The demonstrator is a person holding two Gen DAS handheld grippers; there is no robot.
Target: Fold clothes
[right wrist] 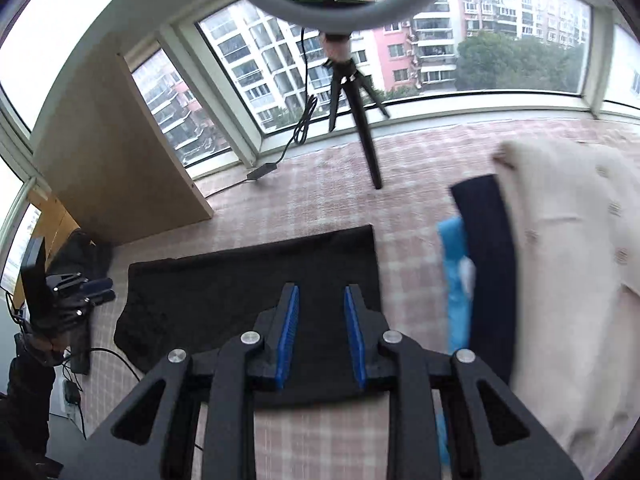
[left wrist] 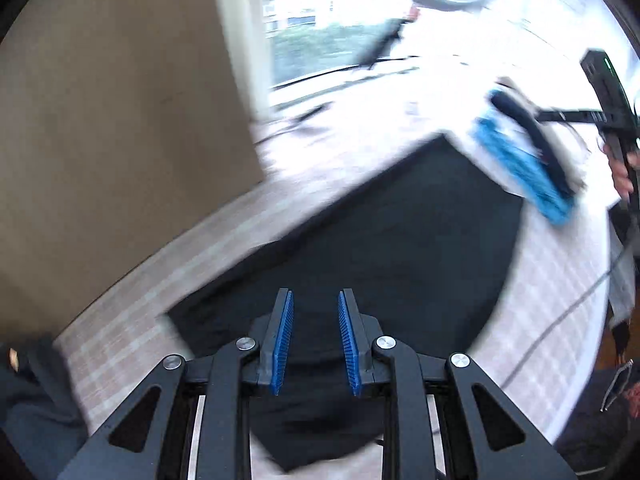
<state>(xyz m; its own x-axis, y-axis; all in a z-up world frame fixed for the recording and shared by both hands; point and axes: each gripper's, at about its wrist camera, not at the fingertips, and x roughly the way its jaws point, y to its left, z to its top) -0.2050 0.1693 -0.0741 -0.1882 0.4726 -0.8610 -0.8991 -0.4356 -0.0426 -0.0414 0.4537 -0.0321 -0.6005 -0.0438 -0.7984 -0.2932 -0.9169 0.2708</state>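
Left wrist view: left tongs (left wrist: 315, 336) are hanging partly open, blue pads apart, nothing pinched between them. One black garment (left wrist: 360, 248) is lying flat on the checked bed cover (left wrist: 560, 300), directly under and ahead of the tongs. Its long axis is running diagonally, lower left to upper right. Frame is smeared, so edges are approximate. The stack of folded clothes (left wrist: 524, 160) is sitting past the garment's far right corner, beside the person's hand (left wrist: 620, 172) on the other tool.

Right wrist view: right tongs (right wrist: 321, 336) are also partly open and empty, pads clear of cloth. The garment (right wrist: 248, 296) is lying below and mostly to the left, long axis left-right; its right edge is nearest these tongs, its left end nearer the left tongs (right wrist: 96, 290).

Count: one black garment spread out; three folded pieces in the stack (blue, dark navy, cream); one ring light tripod (right wrist: 352, 100) behind.
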